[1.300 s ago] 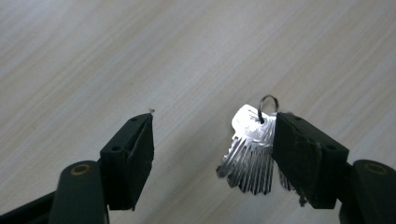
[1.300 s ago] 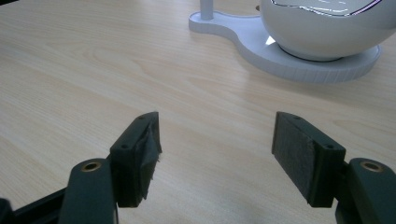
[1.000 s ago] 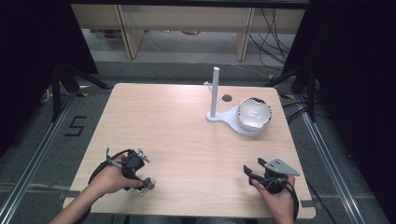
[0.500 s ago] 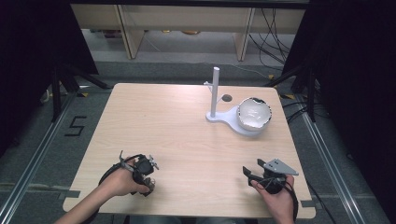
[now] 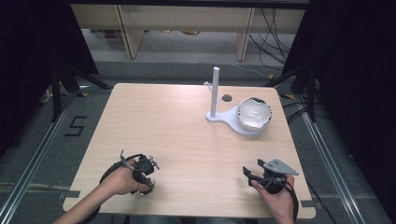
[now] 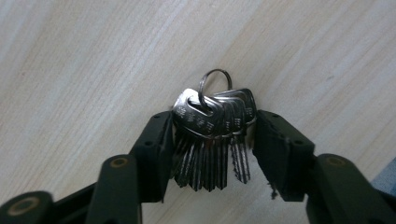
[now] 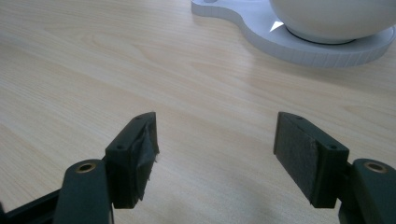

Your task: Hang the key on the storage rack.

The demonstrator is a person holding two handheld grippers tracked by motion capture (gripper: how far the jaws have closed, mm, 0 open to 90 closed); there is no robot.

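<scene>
Closing in now: left hand-held gripper jaws narrowing around the bunch of keys lying on the table, pads nearly touching, not yet clamping. Looking ready for lifting. Right hand-held gripper waiting wide open, empty.

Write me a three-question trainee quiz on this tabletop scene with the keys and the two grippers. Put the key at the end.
1. True or false: the bunch of keys lies flat on the wooden table between the jaws of the left gripper.
2. What stands on the flat base of the white stand? A) a mug B) a white bowl C) a plate
3. Fill in: the right gripper is ____, with nothing between its jaws.

Key: 1 true, and the jaws have just been closing around the bunch; whether the pads already press it is hard to tell. 2 B. 3 open.
</scene>
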